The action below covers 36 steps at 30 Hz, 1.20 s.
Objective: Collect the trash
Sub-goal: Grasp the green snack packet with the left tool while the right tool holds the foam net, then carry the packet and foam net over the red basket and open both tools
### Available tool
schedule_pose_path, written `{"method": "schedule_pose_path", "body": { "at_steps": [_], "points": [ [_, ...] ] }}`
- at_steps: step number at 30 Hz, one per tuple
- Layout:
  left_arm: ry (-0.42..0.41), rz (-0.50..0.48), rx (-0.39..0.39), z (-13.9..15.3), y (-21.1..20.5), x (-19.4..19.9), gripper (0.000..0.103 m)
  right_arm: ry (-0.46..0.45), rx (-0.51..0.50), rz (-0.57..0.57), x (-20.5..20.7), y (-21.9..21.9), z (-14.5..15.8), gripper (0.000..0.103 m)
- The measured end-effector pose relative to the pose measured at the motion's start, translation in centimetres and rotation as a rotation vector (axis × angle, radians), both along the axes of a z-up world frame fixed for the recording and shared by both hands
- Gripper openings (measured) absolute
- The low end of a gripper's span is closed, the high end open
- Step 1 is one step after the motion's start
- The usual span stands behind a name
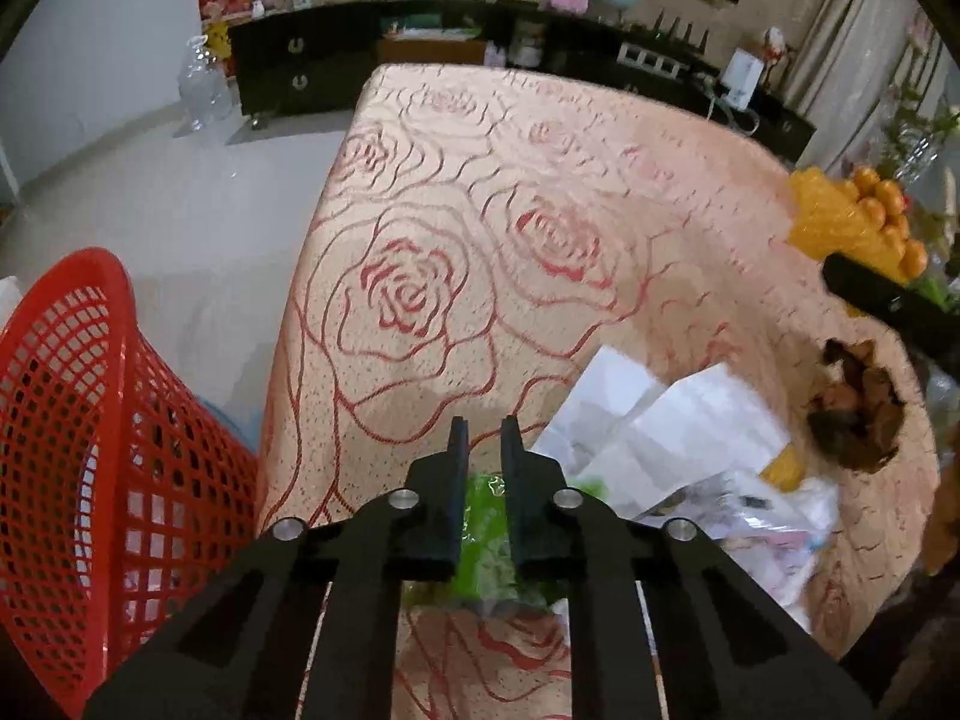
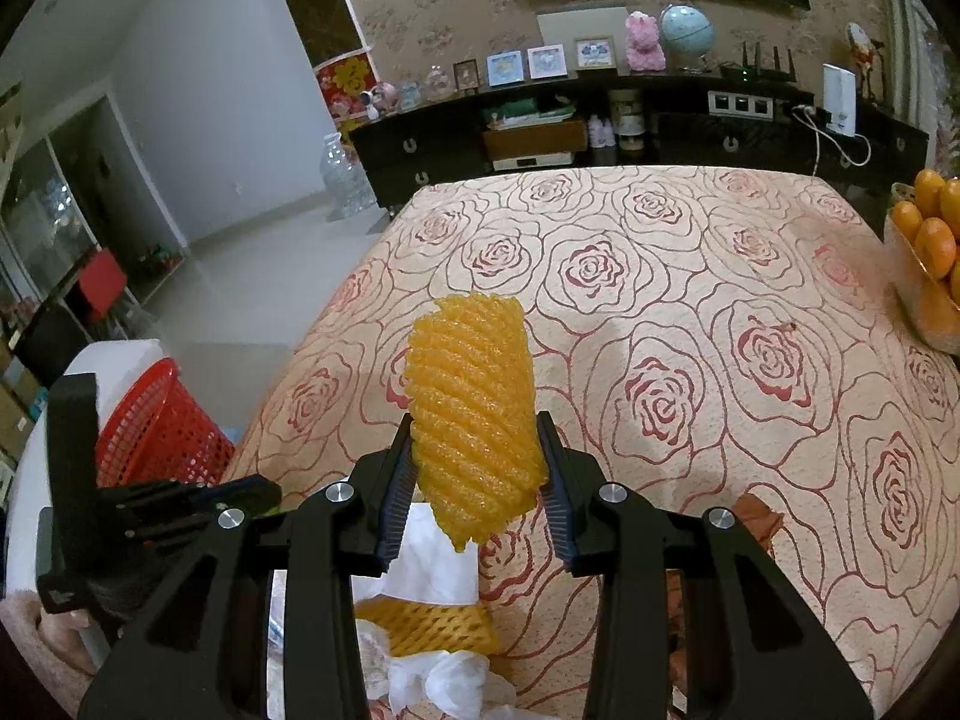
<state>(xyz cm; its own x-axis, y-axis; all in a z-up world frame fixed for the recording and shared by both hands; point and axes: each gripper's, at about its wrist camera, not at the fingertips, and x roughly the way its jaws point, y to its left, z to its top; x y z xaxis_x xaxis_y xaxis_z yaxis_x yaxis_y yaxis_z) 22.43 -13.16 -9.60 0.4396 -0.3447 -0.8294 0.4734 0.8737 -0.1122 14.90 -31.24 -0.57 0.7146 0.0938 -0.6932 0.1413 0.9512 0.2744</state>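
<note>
Rose-patterned cloth [image 2: 690, 312] is covering the table, with a red basket [image 1: 90, 450] standing beside its edge. Right gripper [image 2: 477, 450] is pinching a yellow foam net [image 2: 471, 414] above the table. Left gripper [image 1: 483, 450] is squeezing a green wrapper [image 1: 489, 546], fingers nearly together, beside white papers [image 1: 672, 420]

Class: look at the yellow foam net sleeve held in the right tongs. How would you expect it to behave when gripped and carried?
The yellow foam net sleeve probably squashes easily: its open mesh looks soft. It stands up unsupported above the right tongs, so it is likely very light yet springy. The ribbed surface should resist slipping.
</note>
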Motion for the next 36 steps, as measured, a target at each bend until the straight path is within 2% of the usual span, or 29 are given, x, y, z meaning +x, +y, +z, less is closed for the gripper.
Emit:
{"method": "schedule_pose_path", "body": {
  "at_steps": [8,10,11,12,14,17,22,23,25,27,36],
  "points": [
    [0.01,-0.003,-0.072,1.4,0.8,0.1,0.011,-0.012,0.002,-0.001,-0.2,-0.2,0.4,0.037],
    [0.045,-0.014,-0.087,1.2,0.9,0.3,0.024,-0.011,0.002,-0.001,-0.2,-0.2,0.4,0.037],
    [0.05,-0.015,-0.082,1.1,0.9,0.3,0.039,-0.01,0.003,0.0,-0.2,-0.1,0.4,0.037],
    [0.042,-0.013,-0.072,1.0,0.8,0.1,0.049,-0.009,0.003,0.001,-0.2,-0.1,0.4,0.037],
    [0.03,-0.036,-0.044,1.0,0.6,-0.3,0.053,-0.007,0.004,0.004,-0.2,-0.1,0.4,0.037],
    [0.021,-0.045,-0.021,0.7,0.7,-0.8,0.063,-0.006,0.006,0.005,-0.2,-0.1,0.5,0.037],
    [0.041,-0.048,0.032,-0.9,0.2,-0.8,0.063,-0.005,0.009,0.003,-0.2,-0.1,0.5,0.037],
    [0.046,-0.05,0.036,-1.1,0.1,-0.8,0.061,-0.005,0.009,0.005,-0.3,0.0,0.5,0.037],
    [0.051,-0.062,0.048,-1.6,-0.3,-0.8,0.046,-0.005,0.009,0.007,-0.3,0.1,0.5,0.037],
    [0.036,-0.073,0.068,-1.7,-0.6,-1.1,0.039,-0.005,0.008,0.008,-0.3,0.0,0.4,0.037],
    [-0.009,-0.073,0.032,-0.1,-0.2,-1.5,0.036,-0.017,0.015,-0.009,-0.5,-0.4,0.7,0.037]
  ]
}}
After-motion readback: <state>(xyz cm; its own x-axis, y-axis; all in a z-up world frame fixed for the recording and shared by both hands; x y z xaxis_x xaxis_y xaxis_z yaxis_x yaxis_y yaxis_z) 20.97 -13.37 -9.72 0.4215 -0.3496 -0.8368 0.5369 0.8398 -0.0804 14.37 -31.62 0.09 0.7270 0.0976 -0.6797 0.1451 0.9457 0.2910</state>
